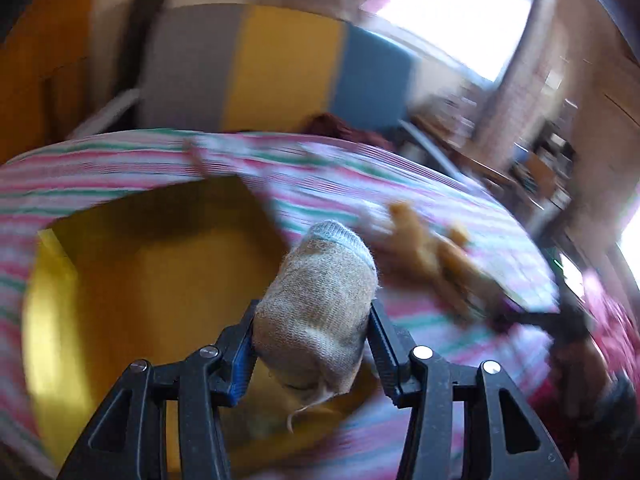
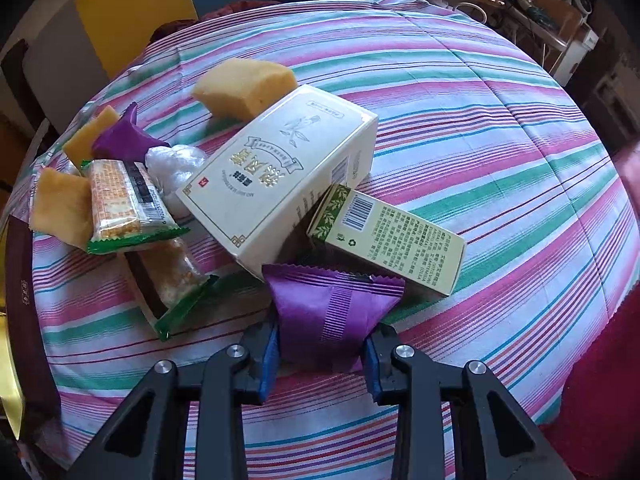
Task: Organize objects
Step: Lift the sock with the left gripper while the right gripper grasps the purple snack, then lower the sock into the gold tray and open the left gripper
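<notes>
Between the left gripper [image 1: 312, 344] jaws, a rolled sock [image 1: 320, 300] sits clamped above the open yellow box [image 1: 132, 280] (blurred view, so placement is uncertain); released off-centre, it could miss. Right gripper [image 2: 320, 360] jaws are clamped on a purple packet [image 2: 328, 312] on the counter [image 2: 500, 152]; crinkly foil may slip free.

Small box [image 2: 390, 236] apparently under large box [image 2: 280, 176]

Pink-green striped cloth [image 2: 480, 128], purple packet [image 2: 332, 312], seemingly beige sock [image 1: 316, 312]
</notes>
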